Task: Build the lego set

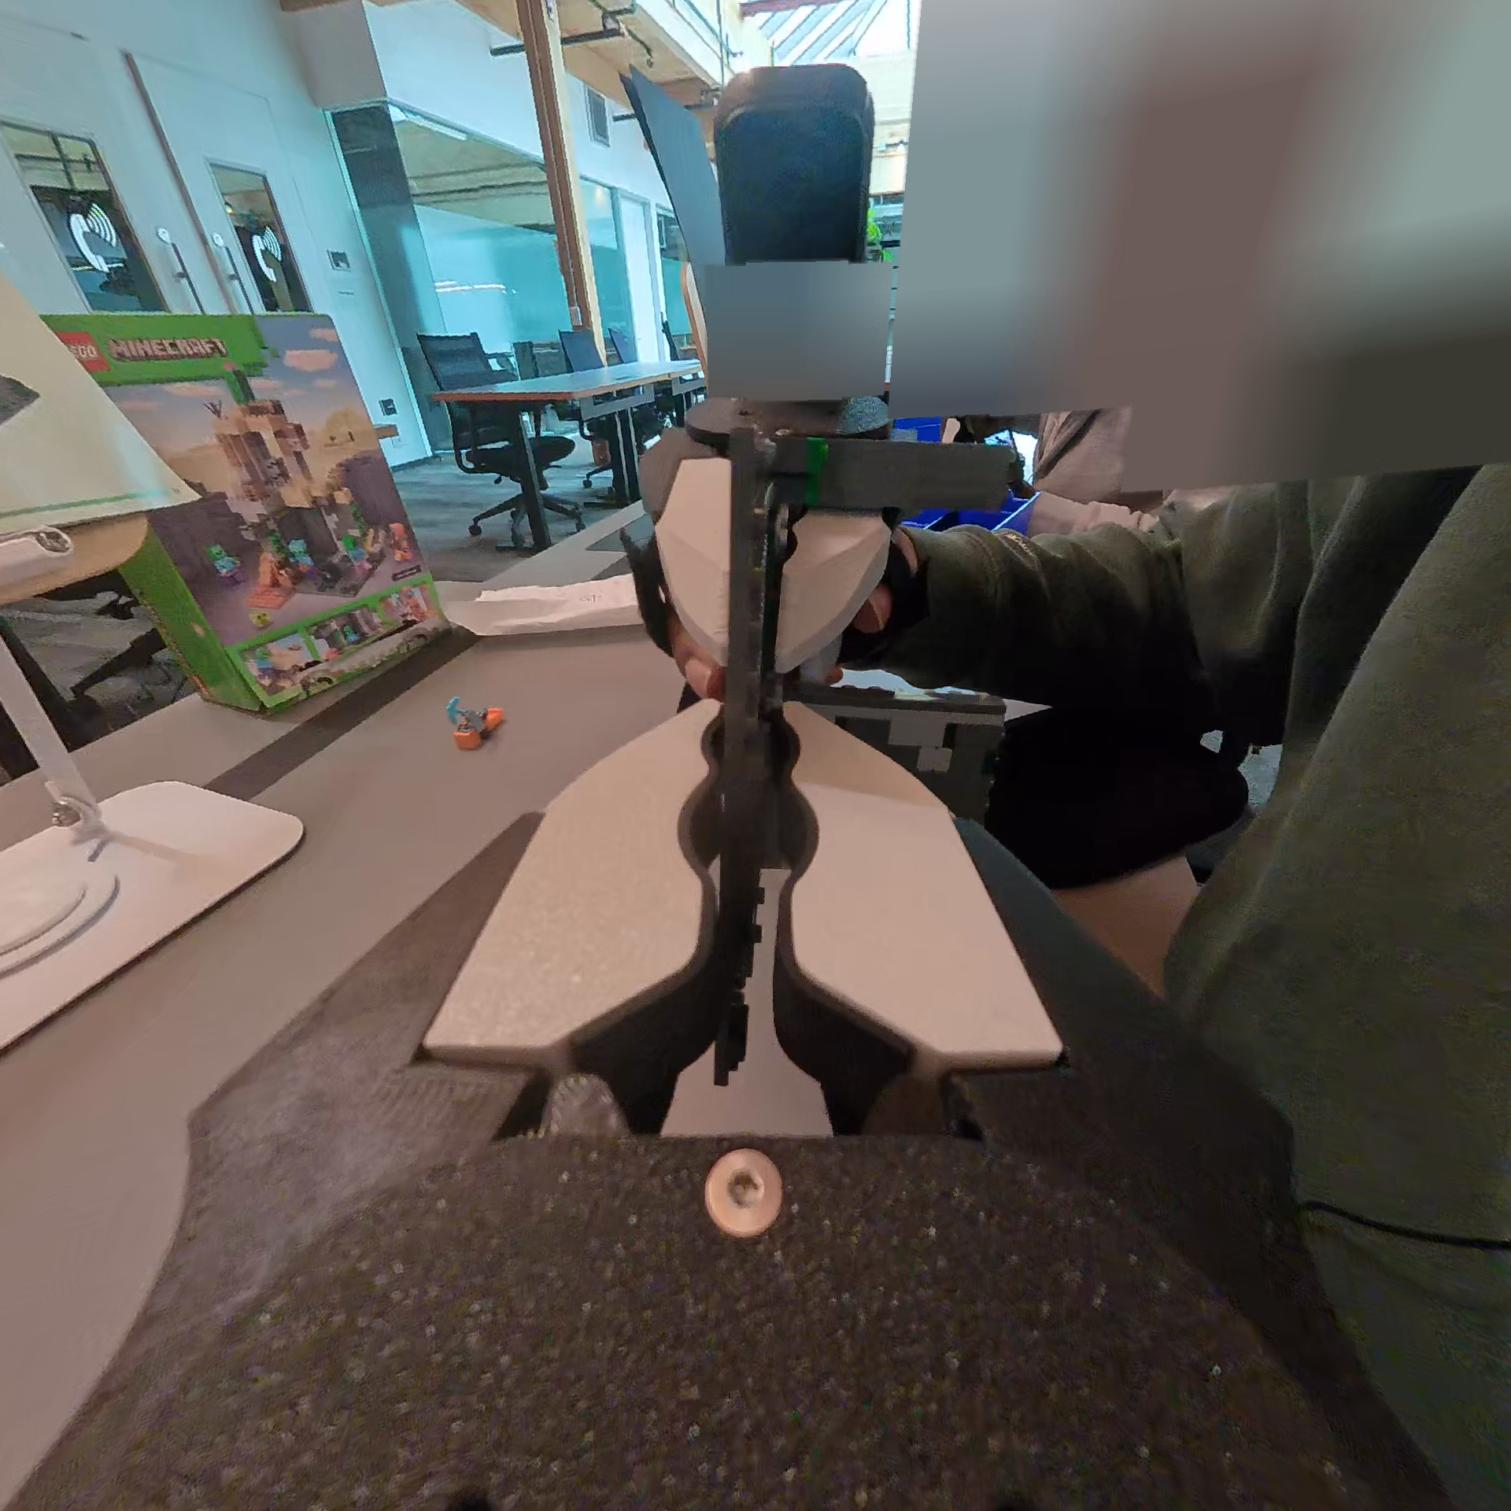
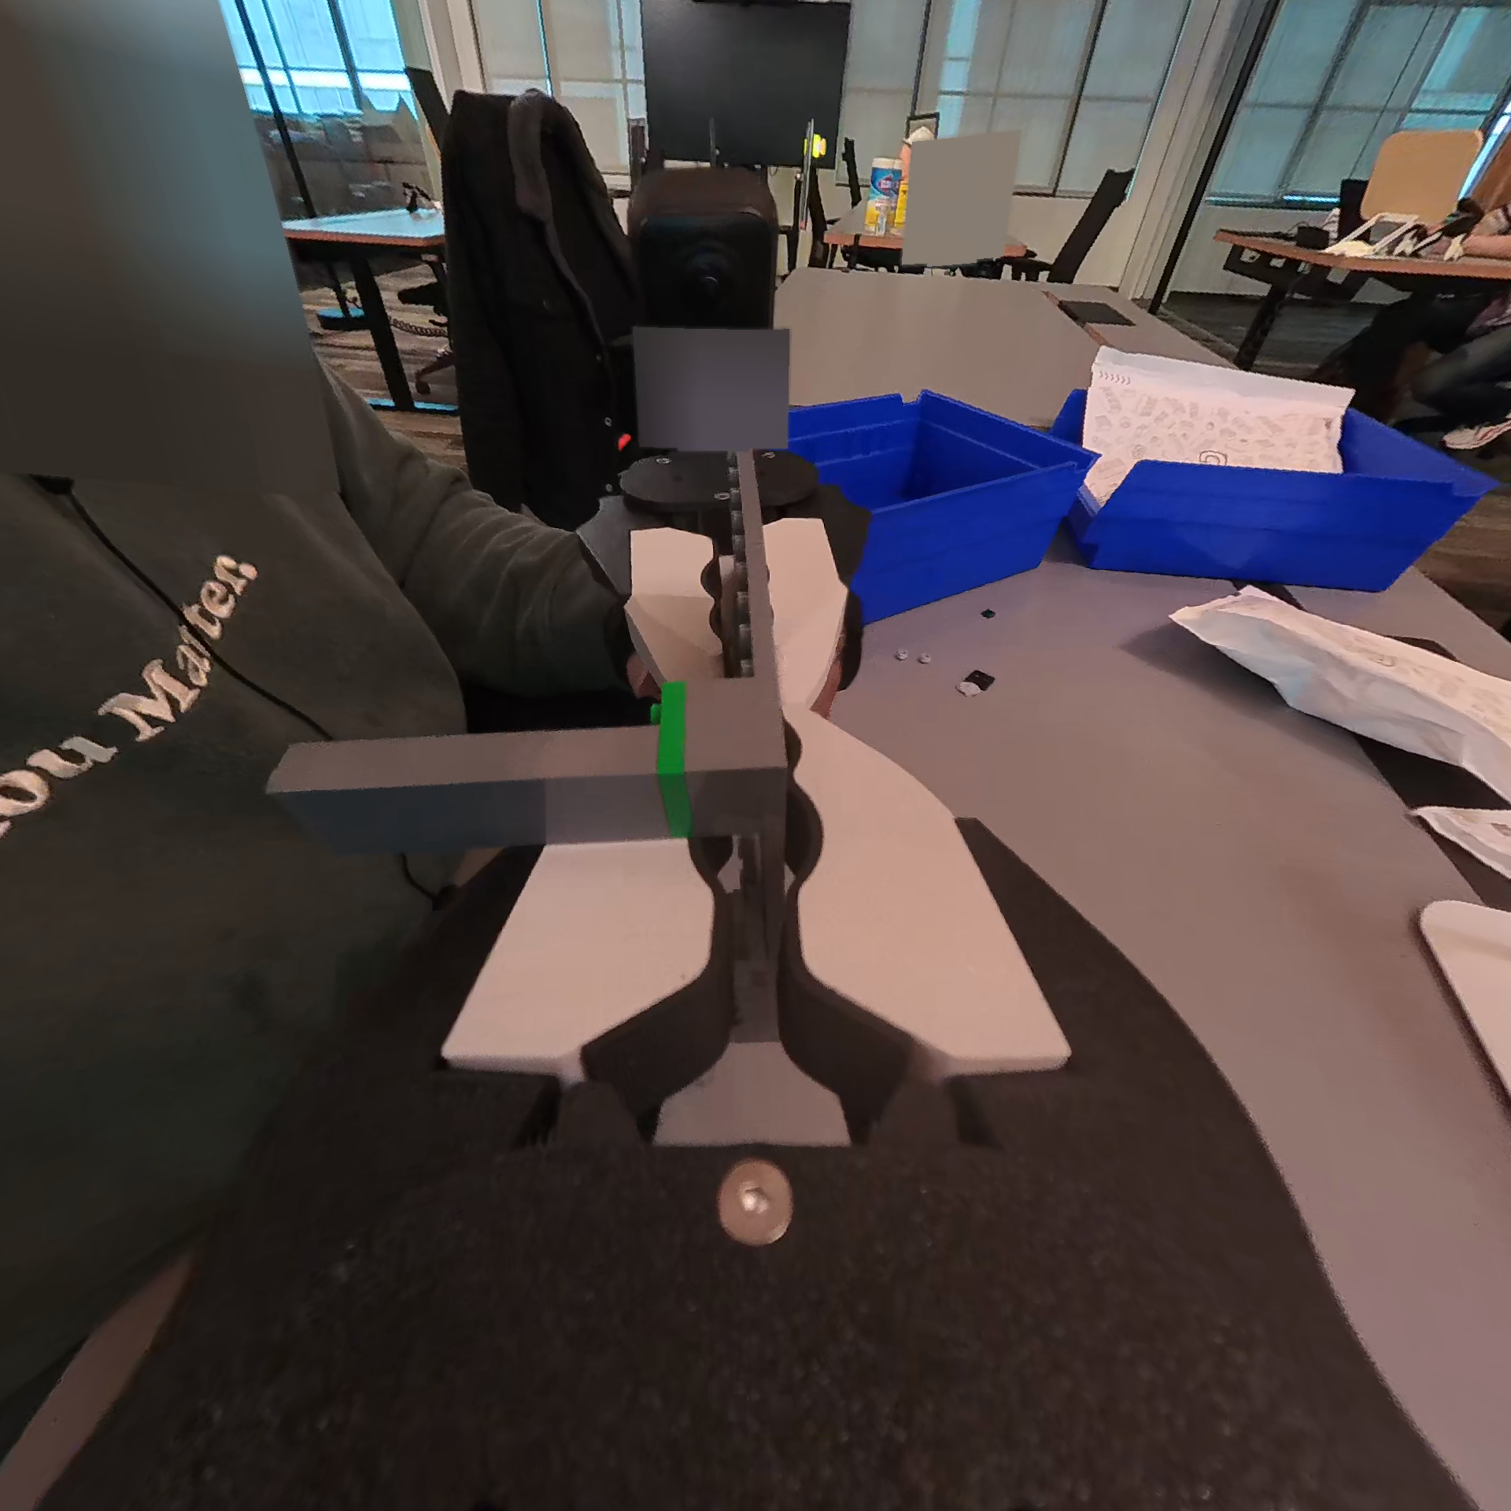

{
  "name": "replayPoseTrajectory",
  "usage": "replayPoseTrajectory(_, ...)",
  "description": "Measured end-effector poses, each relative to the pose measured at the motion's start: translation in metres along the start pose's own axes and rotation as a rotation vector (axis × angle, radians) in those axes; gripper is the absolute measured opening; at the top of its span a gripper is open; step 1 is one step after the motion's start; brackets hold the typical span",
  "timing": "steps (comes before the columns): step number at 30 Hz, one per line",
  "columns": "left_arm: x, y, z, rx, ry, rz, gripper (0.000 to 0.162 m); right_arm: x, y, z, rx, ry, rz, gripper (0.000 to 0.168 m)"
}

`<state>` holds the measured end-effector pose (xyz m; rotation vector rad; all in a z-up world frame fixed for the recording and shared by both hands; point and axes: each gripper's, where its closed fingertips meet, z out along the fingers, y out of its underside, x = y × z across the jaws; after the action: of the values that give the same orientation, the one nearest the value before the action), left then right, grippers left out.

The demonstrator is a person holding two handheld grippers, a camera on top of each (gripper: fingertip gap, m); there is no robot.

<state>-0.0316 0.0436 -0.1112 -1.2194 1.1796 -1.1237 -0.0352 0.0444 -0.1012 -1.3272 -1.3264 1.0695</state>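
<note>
left gripper (image 1: 748, 818) clamps dark plate assembly (image 1: 748, 654) edge-on | right gripper (image 1: 768, 589) grips its far end | box (image 1: 278, 515) left

Matt grey plastic brick assembly (image 2: 523, 785); glossy blue plastic bins (image 2: 965, 523); crinkled white paper bag (image 2: 1357, 695); smooth matt grey bench (image 1: 392, 785)

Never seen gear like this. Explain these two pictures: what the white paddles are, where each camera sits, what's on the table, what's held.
The white paddles are fingers of two hand-held grippers; a camera on each looks along its fingers. They face each other, so each view shows the other gripper beyond.

The left gripper and right gripper are both shut on one dark grey lego assembly with a green piece, held above the grey table.

On the table: a lego box, a small orange figure, a lamp base, two blue bins and paper bags.
</note>
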Motion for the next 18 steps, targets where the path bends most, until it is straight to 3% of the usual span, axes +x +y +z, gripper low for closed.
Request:
replayPoseTrajectory(3, 0.002, 0.0, 0.001, 0.002, 0.013, -0.02, 0.008, 0.0, -0.001, -0.001, -0.019, -0.022, 0.011, 0.008)
replayPoseTrajectory(6, 0.0, 0.002, 0.0, -0.011, 0.013, -0.027, 0.007, -0.001, 0.013, -0.005, -0.155, -0.04, -0.029, 0.023)
replayPoseTrajectory(8, 0.0, 0.003, 0.0, -0.016, 0.015, -0.023, 0.007, -0.001, 0.021, -0.006, -0.228, -0.043, -0.054, 0.024)
replayPoseTrajectory(12, 0.003, 0.0, 0.0, -0.001, 0.032, -0.033, 0.007, -0.001, 0.027, -0.005, -0.284, -0.047, -0.074, 0.008)
replayPoseTrajectory(18, 0.001, -0.002, -0.001, 0.019, 0.038, -0.065, 0.007, 0.001, 0.024, -0.004, -0.257, -0.046, -0.052, 0.006)
